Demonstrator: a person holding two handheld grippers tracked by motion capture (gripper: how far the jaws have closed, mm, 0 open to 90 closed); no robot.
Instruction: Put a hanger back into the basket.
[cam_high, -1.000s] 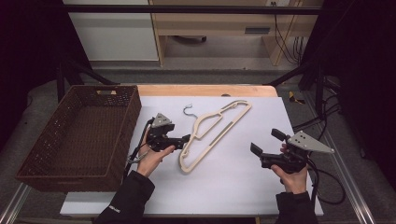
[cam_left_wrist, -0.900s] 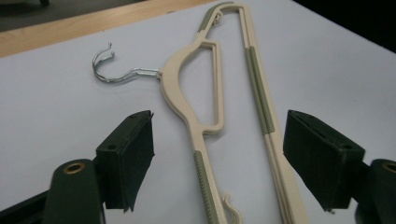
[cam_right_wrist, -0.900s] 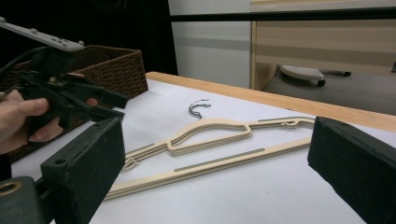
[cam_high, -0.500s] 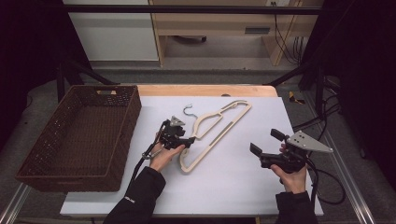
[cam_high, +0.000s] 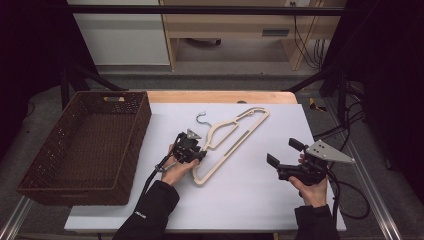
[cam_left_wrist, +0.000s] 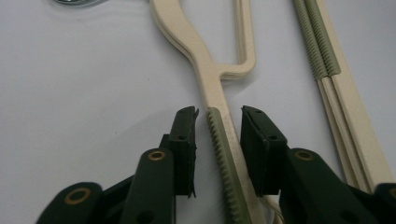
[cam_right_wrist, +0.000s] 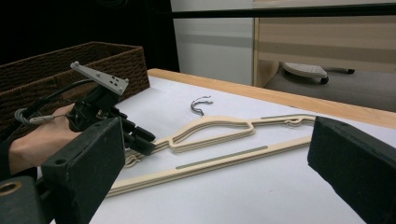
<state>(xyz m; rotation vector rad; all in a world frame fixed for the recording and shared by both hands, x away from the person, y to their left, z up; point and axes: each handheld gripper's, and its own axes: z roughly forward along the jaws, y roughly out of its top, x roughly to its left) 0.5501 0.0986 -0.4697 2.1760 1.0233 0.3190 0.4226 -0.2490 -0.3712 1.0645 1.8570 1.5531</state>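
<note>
The cream hangers (cam_high: 231, 141) lie stacked flat on the white table (cam_high: 250, 210), hooks toward the far edge, and the left gripper (cam_high: 196, 156) has come down since a second ago from beside the stack onto its near shoulder arm. Its jaws have just been closing and now straddle that arm, with narrow gaps visible on both sides in the left gripper view, so the grasp looks about to land but is not yet made. The right gripper (cam_high: 281, 156) hovers well apart with jaws wide and empty, and the brown basket (cam_high: 60, 150) sits at the left.
</note>
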